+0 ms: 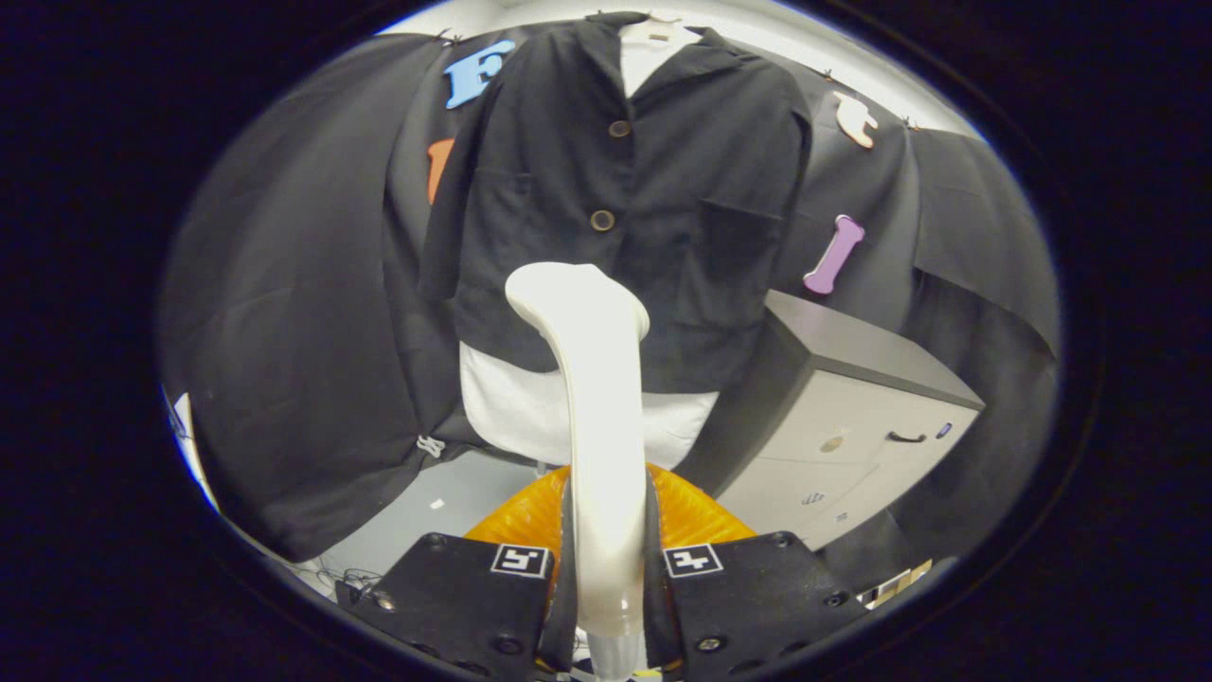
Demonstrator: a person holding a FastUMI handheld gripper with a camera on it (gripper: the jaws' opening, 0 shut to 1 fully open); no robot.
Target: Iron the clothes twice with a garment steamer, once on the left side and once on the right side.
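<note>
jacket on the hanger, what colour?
Black jacket with brown buttons, over a white garment; gripper view. Jaws grip the steamer.

The steamer (592,379) covers the lower middle of the black shirt (625,189), and its own base runs out of sight below the jaws. Cabinet (852,417) labels are too small to read.

Gripper (606,578) seen from behind, looking forward along own two fingers. Fingers (473,587) level with each other, one either side of steamer handle (598,455). Jaws drawn in close, both inner faces pressed against handle, no gap visible on either side. Handle stands upright between them, rising ahead of fingertips. Each finger carries square marker tag on top face near inner edge. Gripper pose roughly level, no evident roll. Holding hand out of sight.
</note>
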